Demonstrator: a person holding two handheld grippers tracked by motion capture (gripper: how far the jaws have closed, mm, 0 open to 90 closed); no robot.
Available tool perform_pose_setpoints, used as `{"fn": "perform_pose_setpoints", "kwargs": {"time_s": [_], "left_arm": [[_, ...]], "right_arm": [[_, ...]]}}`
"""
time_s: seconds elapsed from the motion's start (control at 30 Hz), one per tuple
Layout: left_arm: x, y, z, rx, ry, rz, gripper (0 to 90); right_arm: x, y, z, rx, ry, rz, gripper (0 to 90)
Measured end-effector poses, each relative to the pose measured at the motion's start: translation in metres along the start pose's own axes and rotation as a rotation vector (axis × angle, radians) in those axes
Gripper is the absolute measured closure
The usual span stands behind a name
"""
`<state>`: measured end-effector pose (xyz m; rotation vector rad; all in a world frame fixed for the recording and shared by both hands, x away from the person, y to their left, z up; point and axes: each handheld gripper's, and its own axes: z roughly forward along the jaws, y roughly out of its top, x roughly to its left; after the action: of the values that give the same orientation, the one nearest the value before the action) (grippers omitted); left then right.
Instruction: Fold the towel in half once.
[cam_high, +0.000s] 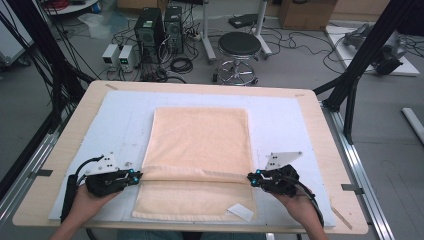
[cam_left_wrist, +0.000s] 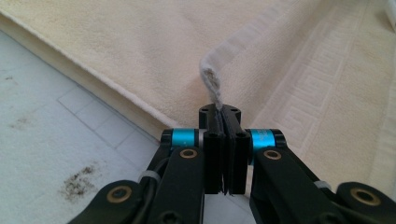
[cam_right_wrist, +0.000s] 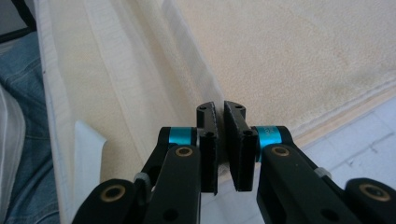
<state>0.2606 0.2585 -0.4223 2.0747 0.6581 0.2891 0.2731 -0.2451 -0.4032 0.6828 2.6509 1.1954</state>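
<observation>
High view: left gripper (cam_high: 134, 176), right gripper (cam_high: 253, 179) pinch towel (cam_high: 200, 135) edges.

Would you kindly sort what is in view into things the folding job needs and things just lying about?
In the job:
towel
left claw
right claw
blue mat

Lying about:
stool
computer towers
cardboard box
</observation>
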Motion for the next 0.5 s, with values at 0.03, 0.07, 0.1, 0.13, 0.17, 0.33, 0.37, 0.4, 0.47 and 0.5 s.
{"fn": "perform_pose_setpoints", "kwargs": {"time_s": [0.03,0.07,0.1,0.13,0.17,0.33,0.37,0.4,0.47,0.5], "left_arm": [[0.0,-0.001,0.0,0.001,-0.004,-0.004,87.1],[0.0,-0.003,-0.001,0.009,-0.008,-0.011,86.0],[0.0,-0.004,-0.002,0.01,-0.01,-0.023,81.3],[0.001,-0.005,-0.002,0.011,-0.012,-0.03,73.6],[0.001,-0.006,-0.003,0.0,-0.014,-0.048,68.1],[0.0,-0.004,-0.002,-0.012,-0.022,-0.048,57.0],[-0.001,-0.003,0.0,-0.007,-0.032,-0.035,56.9],[-0.001,-0.003,0.001,-0.005,-0.036,-0.03,57.0],[-0.003,-0.003,0.005,0.014,-0.059,-0.011,57.0],[-0.003,-0.003,0.007,0.022,-0.066,-0.008,57.6]], "right_arm": [[0.0,-0.001,0.0,0.006,0.013,0.006,83.0],[0.0,-0.002,0.0,0.008,0.022,0.011,79.9],[-0.001,-0.004,0.0,0.006,0.025,0.018,76.3],[-0.001,-0.004,-0.001,-0.004,0.032,0.029,74.2],[-0.002,-0.004,-0.002,-0.013,0.037,0.034,71.7],[-0.004,-0.001,0.003,-0.011,0.054,0.039,66.4],[-0.003,0.0,0.006,0.0,0.058,0.029,64.9],[-0.001,0.0,0.01,0.014,0.061,0.002,64.1],[0.001,-0.001,0.015,0.041,0.059,-0.021,63.3],[0.003,-0.003,0.019,0.061,0.062,-0.037,63.1]]}}
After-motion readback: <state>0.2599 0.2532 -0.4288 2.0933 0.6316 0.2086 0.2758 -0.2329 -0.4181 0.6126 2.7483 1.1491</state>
